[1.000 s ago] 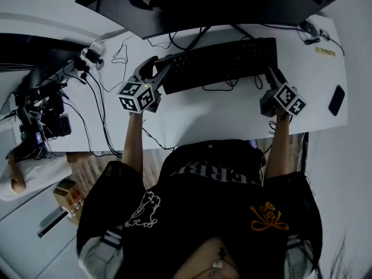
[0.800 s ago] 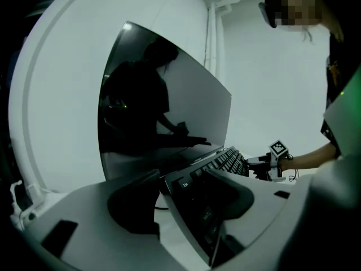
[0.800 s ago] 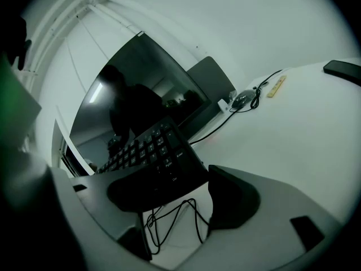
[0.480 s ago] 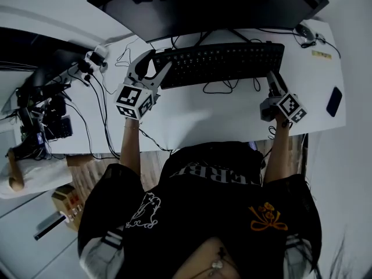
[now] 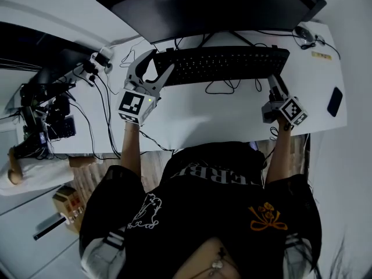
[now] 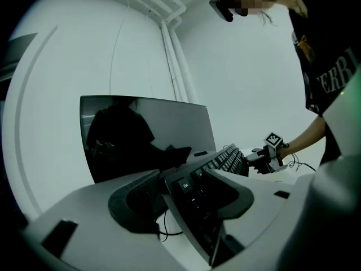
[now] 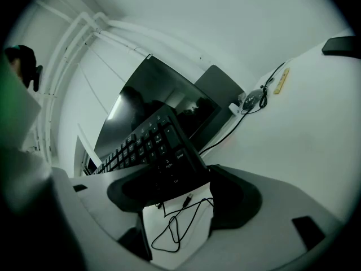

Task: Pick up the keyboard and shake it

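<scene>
The keyboard [image 5: 226,64] is black, full-size and slim, with low flat keys and a thin black cable [image 5: 218,89] looping loosely from its front edge. It is held across the white desk [image 5: 221,118], just before the dark monitor [image 5: 221,4], tilted and raised off the desktop in both gripper views. The left gripper [image 5: 154,68] has its jaws set wide, clamped across the Esc end [image 6: 194,193]. The right gripper [image 5: 276,86] grips the number-pad end [image 7: 152,143] the same way. A mouse [image 5: 303,32] lies beyond the right end.
</scene>
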The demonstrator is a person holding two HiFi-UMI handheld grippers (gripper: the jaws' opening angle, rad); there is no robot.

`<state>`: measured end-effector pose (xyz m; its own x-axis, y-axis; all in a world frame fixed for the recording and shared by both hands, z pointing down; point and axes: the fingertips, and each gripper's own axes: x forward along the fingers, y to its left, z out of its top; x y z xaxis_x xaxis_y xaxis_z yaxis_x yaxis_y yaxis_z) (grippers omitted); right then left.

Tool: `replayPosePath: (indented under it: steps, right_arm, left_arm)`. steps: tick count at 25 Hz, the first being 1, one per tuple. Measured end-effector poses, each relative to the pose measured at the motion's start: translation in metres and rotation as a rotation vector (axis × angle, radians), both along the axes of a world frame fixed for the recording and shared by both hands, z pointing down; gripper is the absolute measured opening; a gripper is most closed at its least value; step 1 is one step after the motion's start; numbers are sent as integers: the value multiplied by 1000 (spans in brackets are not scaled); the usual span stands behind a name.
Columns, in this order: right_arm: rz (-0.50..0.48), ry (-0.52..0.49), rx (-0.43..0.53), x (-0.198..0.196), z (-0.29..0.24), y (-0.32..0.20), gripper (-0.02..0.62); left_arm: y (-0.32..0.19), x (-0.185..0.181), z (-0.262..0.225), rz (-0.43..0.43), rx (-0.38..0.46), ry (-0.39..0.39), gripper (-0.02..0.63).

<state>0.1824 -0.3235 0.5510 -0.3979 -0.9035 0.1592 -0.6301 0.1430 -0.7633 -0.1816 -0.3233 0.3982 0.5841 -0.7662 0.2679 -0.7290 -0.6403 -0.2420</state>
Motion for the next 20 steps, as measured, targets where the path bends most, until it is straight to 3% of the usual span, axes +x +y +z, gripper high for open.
replayPosePath:
  steps: [11,20]
  right_arm:
    - [-75,75,111,-1,-3,20,299]
    - [-26,157,201,2,-24,27,298]
  left_arm:
    - [15,-2,-1,7,58,-43,258]
    - [16,-6,2,0,59,-16,258]
